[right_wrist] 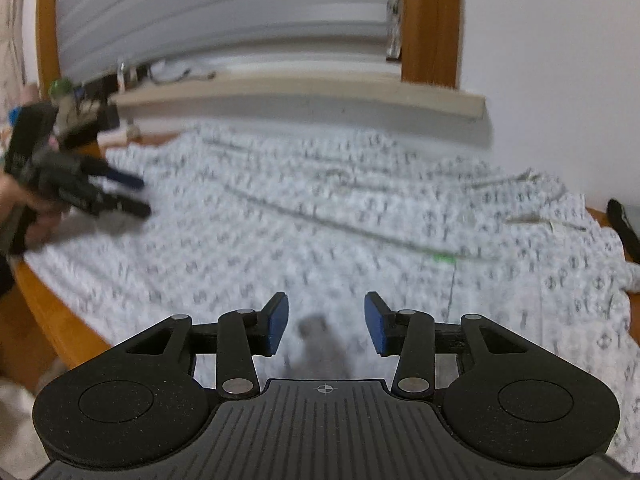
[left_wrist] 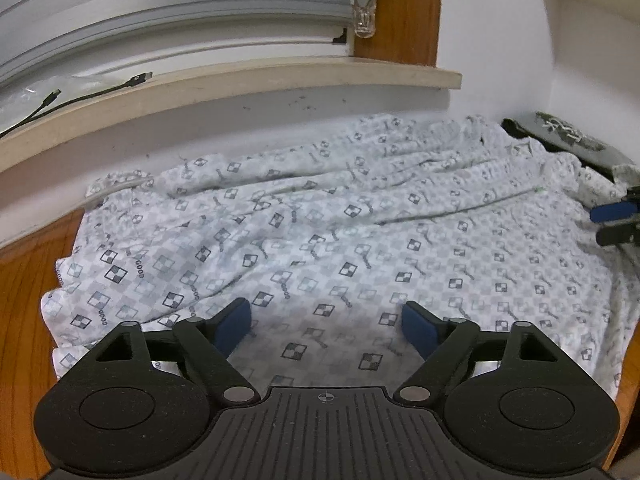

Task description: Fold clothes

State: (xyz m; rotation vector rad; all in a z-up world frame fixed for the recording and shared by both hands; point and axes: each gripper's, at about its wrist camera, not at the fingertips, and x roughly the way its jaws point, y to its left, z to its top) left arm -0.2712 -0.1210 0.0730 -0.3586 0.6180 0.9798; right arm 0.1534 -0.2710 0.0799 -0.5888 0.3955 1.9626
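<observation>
Left gripper sits closest in the left wrist view, black linkage with blue pads, jaws spread wide, nothing between them, hovering over the near edge of the white cotton garment printed with small grey-and-black checker squares; garment lies spread flat on the orange-brown wooden table, covering most of it, long axis running left-right across the view, parallel to the beige window sill behind it; left end is bunched and layered near the table edge, right end runs off toward a dark grey-and-black fabric item lying in the far right corner by the white wall; diagonal creases run across the upper half of the cloth; right gripper shows at the right edge of that view, over the cloth's right end; right wrist view is motion-blurred: right gripper jaws partly apart, nothing pinched, only cloth below them; a seam line with a small green tag crosses the cloth diagonally; left gripper seen at far left with a hand on its grip, above the cloth's left edge; black cable lies on the sill under the white slatted blind
</observation>
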